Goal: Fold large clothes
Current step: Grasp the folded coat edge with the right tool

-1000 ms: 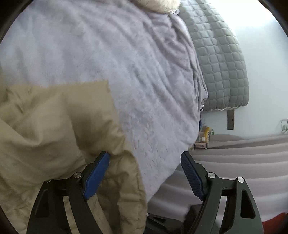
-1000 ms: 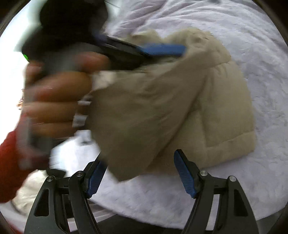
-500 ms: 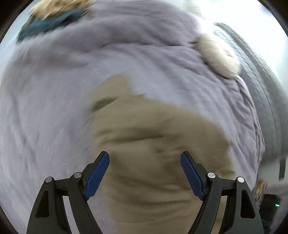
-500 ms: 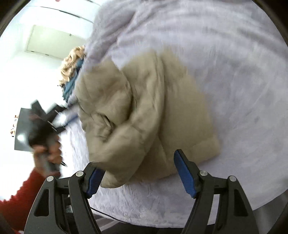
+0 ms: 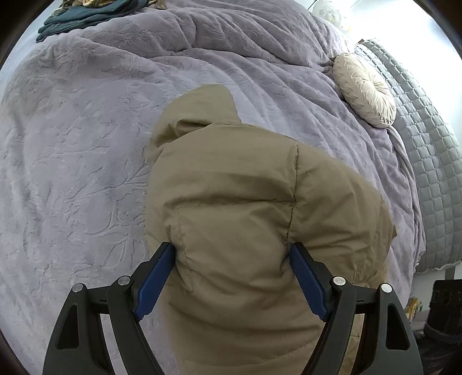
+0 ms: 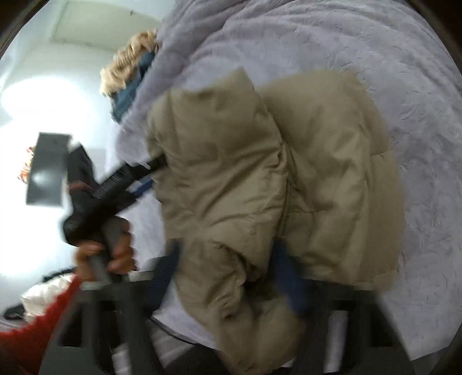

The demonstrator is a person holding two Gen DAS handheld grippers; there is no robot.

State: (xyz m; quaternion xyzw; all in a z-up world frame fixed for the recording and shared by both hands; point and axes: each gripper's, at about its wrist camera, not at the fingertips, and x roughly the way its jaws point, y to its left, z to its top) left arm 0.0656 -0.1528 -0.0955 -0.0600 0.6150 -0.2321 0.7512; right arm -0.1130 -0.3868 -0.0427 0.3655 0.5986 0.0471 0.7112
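A tan hooded puffer jacket (image 5: pixel 245 202) lies bunched on a lavender blanket (image 5: pixel 86 144), its hood pointing away. My left gripper (image 5: pixel 231 277) is open and points down over the jacket's back, with the puffy fabric bulging up between its blue fingers. In the right wrist view the same jacket (image 6: pixel 260 173) fills the middle. My right gripper (image 6: pixel 226 277), blurred, is closing on a thick fold at the jacket's near edge, and fabric fills the gap between its fingers. The left gripper (image 6: pixel 150 174) reaches the jacket's left side, held by a person's hand (image 6: pixel 115 245).
A round cream pillow (image 5: pixel 363 89) and a grey quilted cover (image 5: pixel 427 173) lie at the right of the bed. Dark teal clothes (image 5: pixel 86 14) with a fur trim sit at the far edge. A red sleeve (image 6: pixel 29 331) shows at the lower left.
The left gripper swung from the bed's edge to above the jacket's back. The right gripper came in on the jacket's near edge and its fingers drew closer around a fold.
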